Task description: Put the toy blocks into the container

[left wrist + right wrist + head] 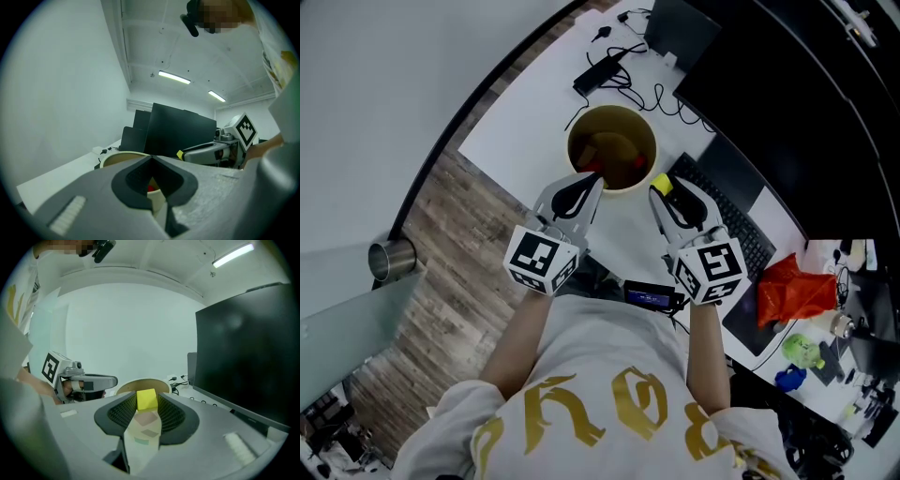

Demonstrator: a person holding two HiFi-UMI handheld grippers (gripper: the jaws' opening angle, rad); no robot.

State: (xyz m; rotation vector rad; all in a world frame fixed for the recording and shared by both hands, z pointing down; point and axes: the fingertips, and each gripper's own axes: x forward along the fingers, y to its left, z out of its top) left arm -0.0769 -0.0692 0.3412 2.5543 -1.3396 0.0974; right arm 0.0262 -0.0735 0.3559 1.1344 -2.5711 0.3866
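I have the right gripper (663, 187) pinching the yellow block (146, 399) at its very tips, pads flat on two opposite faces so it cannot twist. It hangs just outside the container (573, 141), at about 5 o'clock on the rim, and I judge it is high enough to clear the wall. The left gripper (592, 178) sits at the 7 o'clock rim with its tips pressed together. A fleck of red (151, 188) shows through the gap behind them; whether it is nipped or lies in the container I cannot tell. Next I'd carry the yellow toward 12 o'clock, over the mouth, and release.
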